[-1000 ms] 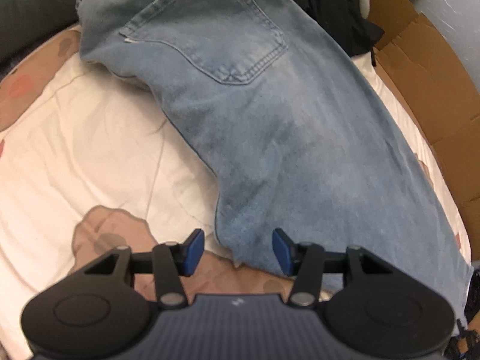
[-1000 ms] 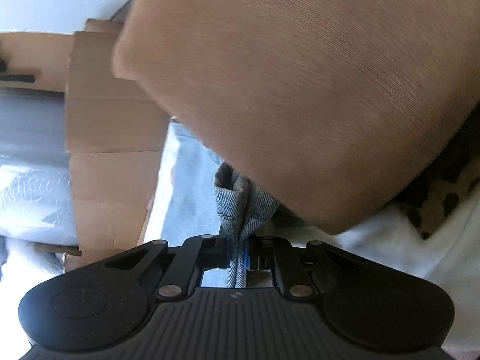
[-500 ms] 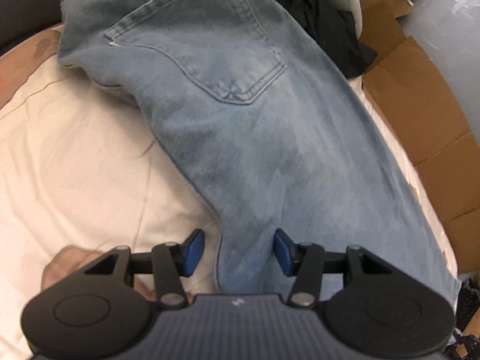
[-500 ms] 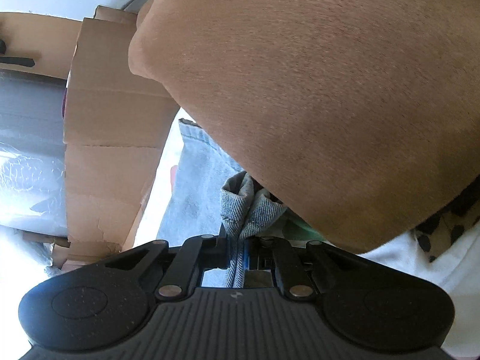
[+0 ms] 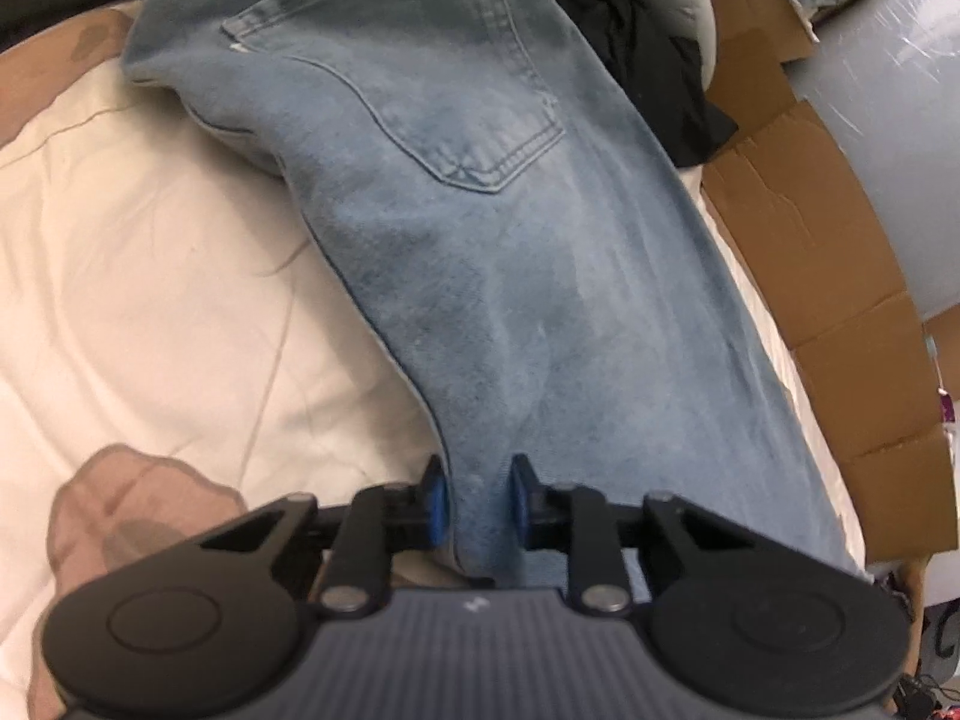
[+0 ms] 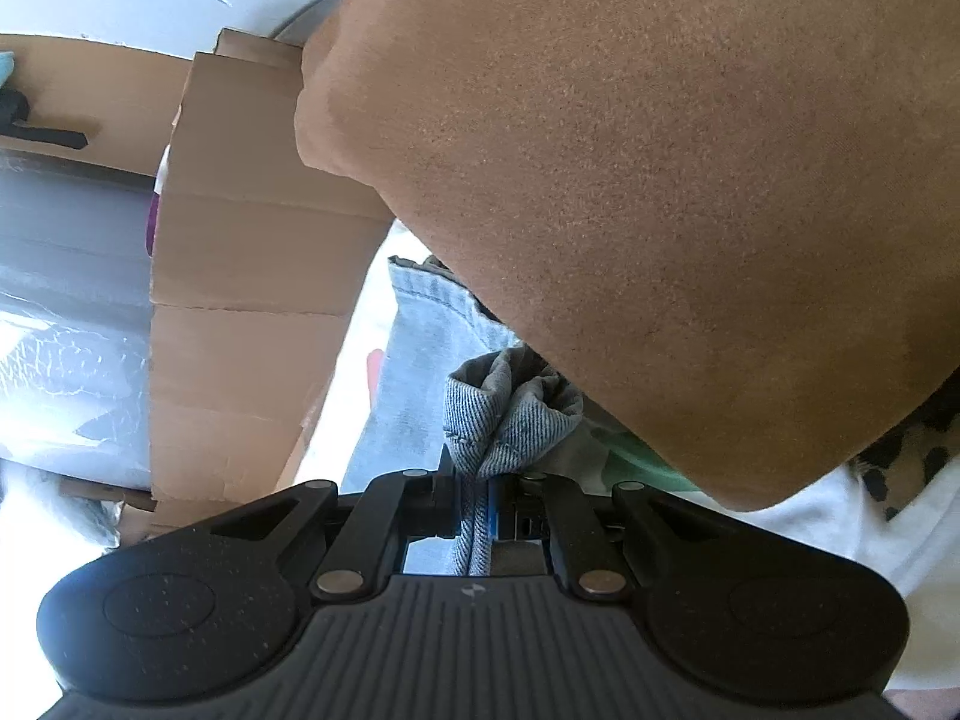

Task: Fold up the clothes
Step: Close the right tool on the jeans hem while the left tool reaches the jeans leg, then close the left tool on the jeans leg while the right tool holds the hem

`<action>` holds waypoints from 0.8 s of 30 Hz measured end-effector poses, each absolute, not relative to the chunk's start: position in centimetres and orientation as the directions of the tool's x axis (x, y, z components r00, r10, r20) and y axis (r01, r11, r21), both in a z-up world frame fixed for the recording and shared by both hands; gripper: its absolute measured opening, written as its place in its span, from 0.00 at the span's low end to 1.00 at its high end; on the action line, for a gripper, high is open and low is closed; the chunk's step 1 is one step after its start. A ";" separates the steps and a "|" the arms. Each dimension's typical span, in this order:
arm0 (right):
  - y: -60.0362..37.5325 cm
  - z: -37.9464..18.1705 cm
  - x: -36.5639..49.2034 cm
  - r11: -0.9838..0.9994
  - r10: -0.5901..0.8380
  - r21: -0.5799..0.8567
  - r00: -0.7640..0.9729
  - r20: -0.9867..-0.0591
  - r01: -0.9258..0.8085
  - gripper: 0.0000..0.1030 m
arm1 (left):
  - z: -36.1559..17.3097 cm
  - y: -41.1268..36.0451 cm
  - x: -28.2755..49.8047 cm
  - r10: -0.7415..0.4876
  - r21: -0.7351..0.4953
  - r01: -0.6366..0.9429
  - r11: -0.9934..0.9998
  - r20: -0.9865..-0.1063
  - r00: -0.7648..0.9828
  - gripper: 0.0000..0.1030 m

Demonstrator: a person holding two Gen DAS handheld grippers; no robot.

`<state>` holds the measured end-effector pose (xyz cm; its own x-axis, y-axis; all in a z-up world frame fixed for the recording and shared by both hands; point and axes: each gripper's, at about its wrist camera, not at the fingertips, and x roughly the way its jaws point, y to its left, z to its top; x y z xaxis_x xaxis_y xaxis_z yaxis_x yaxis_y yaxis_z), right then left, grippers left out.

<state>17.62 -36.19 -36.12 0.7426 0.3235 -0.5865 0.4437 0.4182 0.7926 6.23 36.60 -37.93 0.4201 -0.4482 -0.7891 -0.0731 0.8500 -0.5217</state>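
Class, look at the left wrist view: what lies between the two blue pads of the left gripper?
In the left wrist view, a fold of the blue jeans lies between the pads of the left gripper, whose jaws are closing on the denim edge.

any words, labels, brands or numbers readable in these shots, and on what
No readable text in either view.
Small white mark on the left gripper body: a logo, no letters.
Same mark on the right gripper body.
Pale tab on the jeans pocket: too small to read.
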 end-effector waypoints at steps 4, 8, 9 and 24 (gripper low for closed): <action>-36.0 -34.3 18.2 0.444 0.302 0.788 0.756 -0.581 0.427 0.06 | -36.4 36.6 6.7 -0.451 -0.522 -0.089 0.848 -0.799 0.397 0.18; -35.3 -32.9 18.0 0.463 0.285 0.778 0.760 -0.584 0.424 0.06 | -34.0 36.5 7.2 -0.451 -0.509 -0.065 0.858 -0.809 0.378 0.17; -35.7 -32.5 16.9 0.476 0.287 0.773 0.757 -0.587 0.419 0.06 | -33.5 36.4 7.3 -0.449 -0.504 -0.059 0.862 -0.811 0.374 0.17; -42.3 -28.2 5.2 0.485 0.279 0.785 0.782 -0.557 0.386 0.06 | -27.1 35.6 7.8 -0.386 -0.400 0.013 0.916 -0.873 0.299 0.16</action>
